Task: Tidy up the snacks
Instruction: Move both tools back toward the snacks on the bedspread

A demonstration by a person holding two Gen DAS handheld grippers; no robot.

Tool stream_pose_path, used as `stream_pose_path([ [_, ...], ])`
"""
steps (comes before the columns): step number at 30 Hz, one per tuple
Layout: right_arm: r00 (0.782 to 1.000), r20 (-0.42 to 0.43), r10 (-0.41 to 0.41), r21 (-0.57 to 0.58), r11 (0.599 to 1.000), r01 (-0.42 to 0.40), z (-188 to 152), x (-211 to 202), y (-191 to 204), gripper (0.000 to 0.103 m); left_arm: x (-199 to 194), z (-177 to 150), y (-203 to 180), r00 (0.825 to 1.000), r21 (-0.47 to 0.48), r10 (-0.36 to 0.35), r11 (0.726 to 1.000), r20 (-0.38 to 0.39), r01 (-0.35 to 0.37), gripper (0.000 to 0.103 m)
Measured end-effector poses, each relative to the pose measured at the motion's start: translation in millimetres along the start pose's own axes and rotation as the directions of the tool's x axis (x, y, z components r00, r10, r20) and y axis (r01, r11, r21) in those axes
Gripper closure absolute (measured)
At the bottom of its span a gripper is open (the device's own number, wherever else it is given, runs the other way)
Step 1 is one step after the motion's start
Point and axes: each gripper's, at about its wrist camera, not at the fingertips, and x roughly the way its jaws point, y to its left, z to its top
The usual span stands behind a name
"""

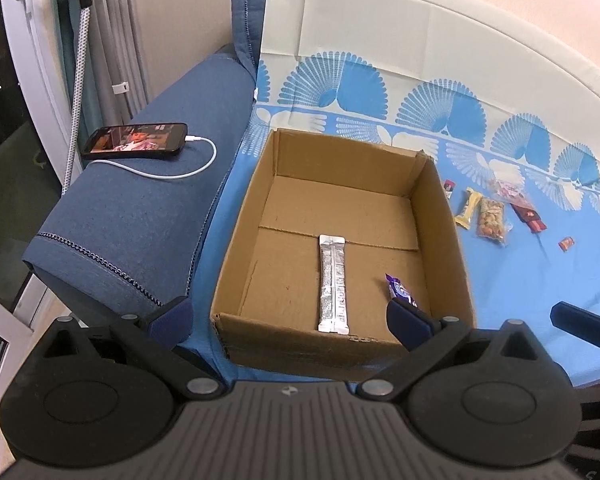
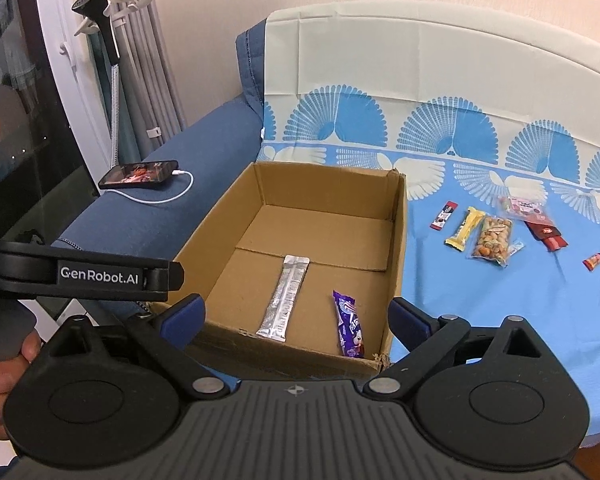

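Note:
An open cardboard box sits on a blue patterned sheet. Inside lie a silver stick pack and a purple snack bar. Right of the box lie several snacks: a yellow bar, a nut pack, a red pack, a small red candy and a small dark bar. My left gripper is open and empty above the box's near wall. My right gripper is open and empty, also at the near wall.
A phone on a white charging cable lies on the blue sofa arm left of the box. A window and curtain stand at the far left. The other gripper's body shows at the right wrist view's left.

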Motion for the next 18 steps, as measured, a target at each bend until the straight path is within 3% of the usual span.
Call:
stream_pose_path([
  [18, 1.000, 0.015, 0.019, 0.108, 0.994, -0.020, -8, -2, -39, 0.004, 8, 5, -35, 0.999, 0.071, 0.026, 0.997, -0.025, -0.024, 0.000],
])
